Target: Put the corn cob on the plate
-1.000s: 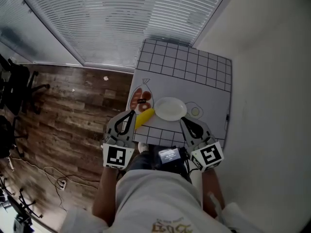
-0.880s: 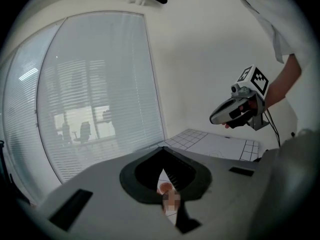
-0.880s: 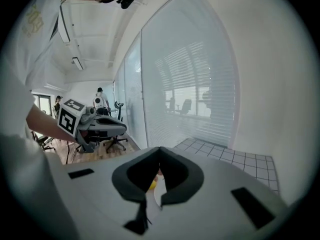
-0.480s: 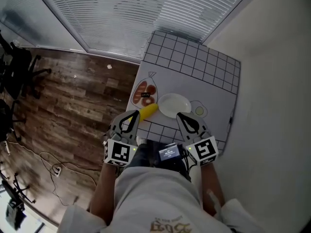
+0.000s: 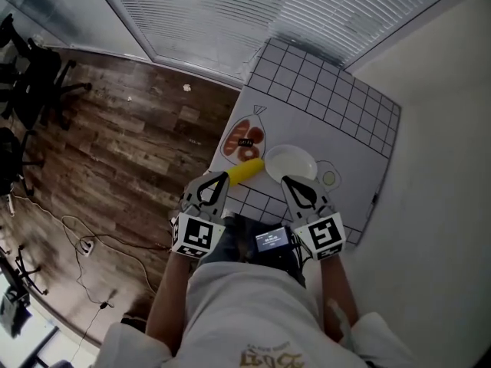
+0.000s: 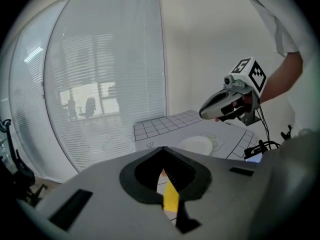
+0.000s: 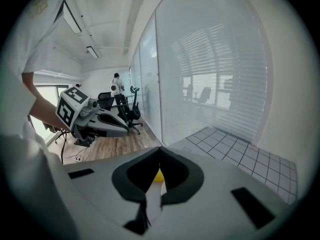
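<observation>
No legible word or number appears in any view. The cube (image 5: 192, 237) on your left gripper (image 5: 215, 179) and the cube (image 5: 327, 236) on your right gripper (image 5: 292, 181) carry black-and-white square markers: patterns, not characters. The small screen (image 5: 271, 241) at your waist shows light lines too small to read. The yellow print (image 5: 268, 356) on your shirt (image 5: 245, 305) cannot be made out. The small dark label (image 5: 245, 142) on the meat picture (image 5: 235, 150) printed on the desk (image 5: 337, 121) is likewise illegible.
</observation>
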